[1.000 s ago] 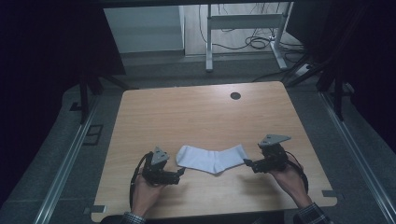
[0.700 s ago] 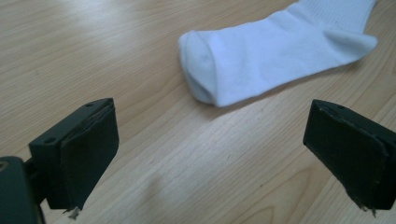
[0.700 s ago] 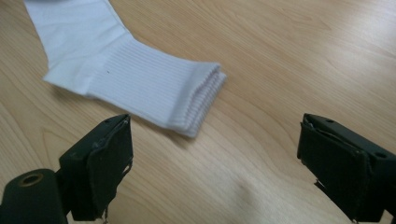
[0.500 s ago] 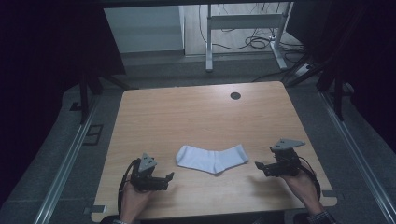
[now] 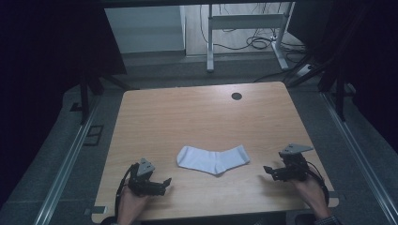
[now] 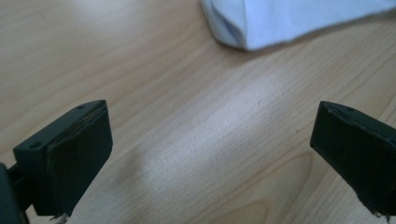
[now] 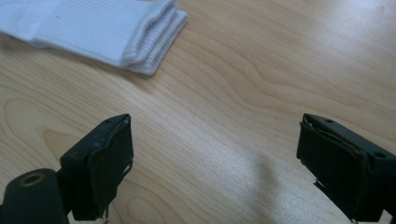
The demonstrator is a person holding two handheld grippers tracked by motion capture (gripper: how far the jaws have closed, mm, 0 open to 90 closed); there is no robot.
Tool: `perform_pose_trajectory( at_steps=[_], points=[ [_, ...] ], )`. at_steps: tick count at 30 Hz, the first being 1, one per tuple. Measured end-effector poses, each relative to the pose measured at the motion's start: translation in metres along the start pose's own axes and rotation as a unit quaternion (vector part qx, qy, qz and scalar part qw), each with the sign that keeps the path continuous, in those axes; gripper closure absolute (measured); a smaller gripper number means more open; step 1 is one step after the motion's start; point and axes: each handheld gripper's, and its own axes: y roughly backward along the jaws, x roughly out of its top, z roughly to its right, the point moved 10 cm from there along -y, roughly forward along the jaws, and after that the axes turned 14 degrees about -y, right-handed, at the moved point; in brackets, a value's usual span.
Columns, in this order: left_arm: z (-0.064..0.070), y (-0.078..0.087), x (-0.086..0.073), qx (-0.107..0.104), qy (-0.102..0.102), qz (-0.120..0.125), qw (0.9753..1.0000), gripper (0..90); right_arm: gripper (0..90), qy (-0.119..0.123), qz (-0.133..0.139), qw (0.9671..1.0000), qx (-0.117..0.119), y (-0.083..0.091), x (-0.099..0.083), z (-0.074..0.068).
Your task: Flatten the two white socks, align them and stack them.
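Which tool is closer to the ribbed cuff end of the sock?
The right tool. The sock lies between both tools, and its ribbed cuff points toward that one; the left tool faces the smooth rounded toe end.

Two black handheld grippers, each topped by a grey plate

The left gripper (image 5: 165,182) and right gripper (image 5: 267,170) have matte black, blocky jaws with worn pad edges; each carries a grey three-cornered plate and trails a looping black cable. A patterned cuff (image 5: 332,220) shows at the right wrist.
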Motion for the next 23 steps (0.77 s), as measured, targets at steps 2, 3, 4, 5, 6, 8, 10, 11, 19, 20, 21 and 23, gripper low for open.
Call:
perform_pose_trajectory(
  at_steps=[2,3,4,5,6,8,10,11,19,20,21,23],
  points=[
    [0.001,-0.003,-0.003,-0.003,-0.001,-0.009,1.0,0.0,10.6,0.0,-0.003,1.0,-0.003,-0.002,-0.003,0.003],
    [0.001,-0.004,-0.004,-0.004,-0.001,-0.012,0.9999,0.0,10.6,0.0,-0.006,1.0,-0.004,-0.004,-0.004,0.004],
    [0.001,-0.004,-0.005,-0.006,-0.001,-0.014,0.9999,0.0,10.5,0.002,-0.011,0.9999,-0.005,-0.005,-0.006,0.005],
    [0.001,-0.005,-0.006,-0.007,-0.001,-0.016,0.9998,0.0,10.5,0.002,-0.014,0.9999,-0.006,-0.007,-0.008,0.006],
    [0.002,-0.006,-0.007,-0.009,-0.001,-0.018,0.9998,0.0,10.5,0.003,-0.017,0.9998,-0.006,-0.008,-0.01,0.007],
    [0.002,-0.008,-0.009,-0.013,-0.002,-0.022,0.9997,0.0,10.3,0.005,-0.025,0.9997,-0.006,-0.013,-0.014,0.009],
    [0.003,-0.01,-0.011,-0.018,-0.003,-0.027,0.9995,0.0,7.2,0.009,-0.027,0.9996,-0.005,-0.016,-0.017,0.01],
    [0.003,-0.011,-0.012,-0.016,-0.005,-0.03,0.9994,0.0,7.3,0.007,-0.022,0.9997,-0.004,-0.017,-0.017,0.011],
    [0.003,-0.011,-0.012,-0.015,-0.004,-0.031,0.9994,0.0,3.8,0.009,0.004,0.9999,0.007,-0.022,-0.015,0.011],
    [0.003,-0.011,-0.012,-0.015,-0.006,-0.031,0.9994,0.0,3.8,0.009,0.004,0.9999,0.007,-0.022,-0.015,0.011],
    [0.003,-0.011,-0.012,-0.015,-0.006,-0.031,0.9994,0.0,3.8,0.01,0.005,0.9999,0.006,-0.022,-0.015,0.011],
    [0.003,-0.011,-0.012,-0.014,-0.004,-0.031,0.9994,0.0,4.1,0.008,0.005,0.9999,0.006,-0.022,-0.015,0.011]
  ],
)
